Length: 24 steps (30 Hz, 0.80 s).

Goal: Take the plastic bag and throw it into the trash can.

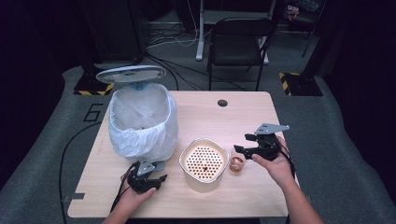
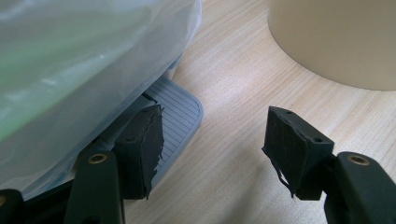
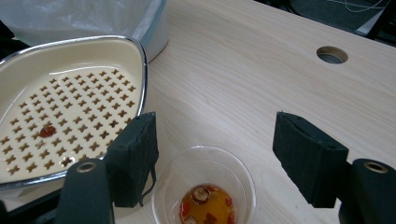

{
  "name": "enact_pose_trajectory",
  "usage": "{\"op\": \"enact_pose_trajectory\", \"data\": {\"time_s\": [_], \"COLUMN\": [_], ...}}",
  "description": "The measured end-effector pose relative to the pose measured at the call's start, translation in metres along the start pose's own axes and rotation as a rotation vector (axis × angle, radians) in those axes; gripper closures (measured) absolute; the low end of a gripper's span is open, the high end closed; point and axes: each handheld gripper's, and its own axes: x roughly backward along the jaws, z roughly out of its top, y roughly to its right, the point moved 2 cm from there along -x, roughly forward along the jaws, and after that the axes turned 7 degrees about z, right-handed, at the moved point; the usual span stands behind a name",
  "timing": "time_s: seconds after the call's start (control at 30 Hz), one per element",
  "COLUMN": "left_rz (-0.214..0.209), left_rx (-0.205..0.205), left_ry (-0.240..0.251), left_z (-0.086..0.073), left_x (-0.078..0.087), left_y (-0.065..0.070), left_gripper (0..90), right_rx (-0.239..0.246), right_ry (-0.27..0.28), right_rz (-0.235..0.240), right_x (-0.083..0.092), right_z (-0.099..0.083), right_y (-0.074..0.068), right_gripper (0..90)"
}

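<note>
A pedal bin (image 1: 142, 119) lined with a white bag stands at the table's left, its grey lid (image 1: 130, 73) tipped up. My left gripper (image 1: 158, 181) sits low at its foot, open; in the left gripper view (image 2: 212, 140) one pad lies over the bin's ribbed grey pedal (image 2: 180, 112) and bare wood shows between the jaws. A cream strainer bowl (image 1: 204, 160) holds one red bit (image 3: 46, 130). To its right, a clear plastic cup (image 1: 237, 164) holds orange liquid with bits. My right gripper (image 1: 242, 143) is open just above the cup (image 3: 205, 186), its pads apart from the rim.
A round cable hole (image 1: 222, 102) sits in the table's far middle. A black chair (image 1: 236, 44) stands behind the table. The bag (image 2: 70, 60) bulges over the left jaw, and the bowl's wall (image 2: 336, 37) lies ahead to the right.
</note>
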Motion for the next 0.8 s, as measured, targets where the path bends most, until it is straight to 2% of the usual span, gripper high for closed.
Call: {"op": "enact_pose_trajectory", "data": {"time_s": [0.33,0.47,0.6,0.8], "left_rz": [0.004,0.003,0.002,0.004], "left_rx": [0.0,0.0,-0.001,0.0], "left_ry": [0.006,0.001,0.0,0.007], "left_z": [0.0,0.0,0.0,0.0], "left_x": [0.0,0.0,0.0,0.0], "left_y": [0.0,0.0,0.0,0.0], "left_gripper": [37.3,37.3,37.3,37.3], "right_rx": [0.001,-0.007,-0.005,-0.024], "right_ry": [-0.012,0.002,0.0,0.032], "right_rz": [-0.022,-0.016,-0.029,-0.023], "right_x": [0.001,0.001,0.001,0.001], "right_z": [-0.018,-0.028,-0.034,-0.043], "right_y": [0.004,0.005,0.005,0.005], "right_gripper": [28.3,28.3,24.9,19.7]}}
